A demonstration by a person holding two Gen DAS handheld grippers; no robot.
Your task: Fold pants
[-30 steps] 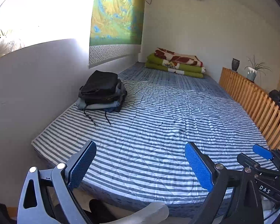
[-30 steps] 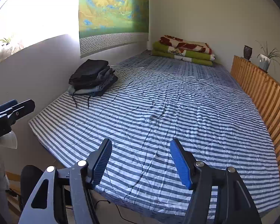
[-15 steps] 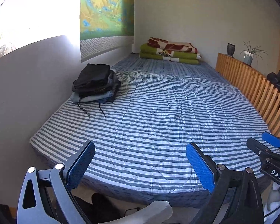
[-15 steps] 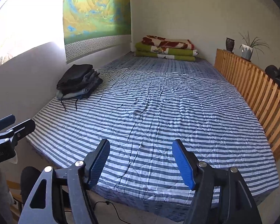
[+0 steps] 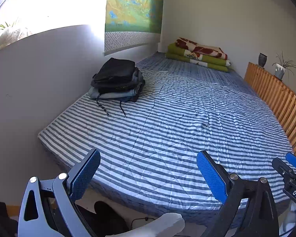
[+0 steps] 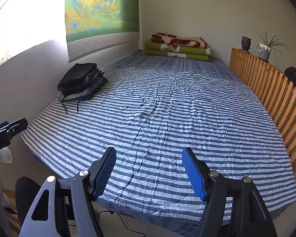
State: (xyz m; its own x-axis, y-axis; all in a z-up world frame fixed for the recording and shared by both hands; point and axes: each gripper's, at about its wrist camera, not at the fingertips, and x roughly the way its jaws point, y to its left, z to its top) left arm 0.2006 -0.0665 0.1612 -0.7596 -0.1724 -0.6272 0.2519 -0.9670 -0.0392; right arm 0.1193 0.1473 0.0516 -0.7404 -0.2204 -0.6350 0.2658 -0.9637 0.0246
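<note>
Striped bed ahead; folded pants stack far beyond, left of spread, empty fingers of both grippers.

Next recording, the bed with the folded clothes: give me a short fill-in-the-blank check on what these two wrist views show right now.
1. The stack of folded pants lies on the bed's left side, next to the ____.
2. The bedspread has a pattern of blue and white ____.
3. The folded blankets at the far end are mostly ____ in colour.
4. The fingers of the left gripper and the right gripper are open and hold ____.

Missing words: wall; stripes; green; nothing
</note>
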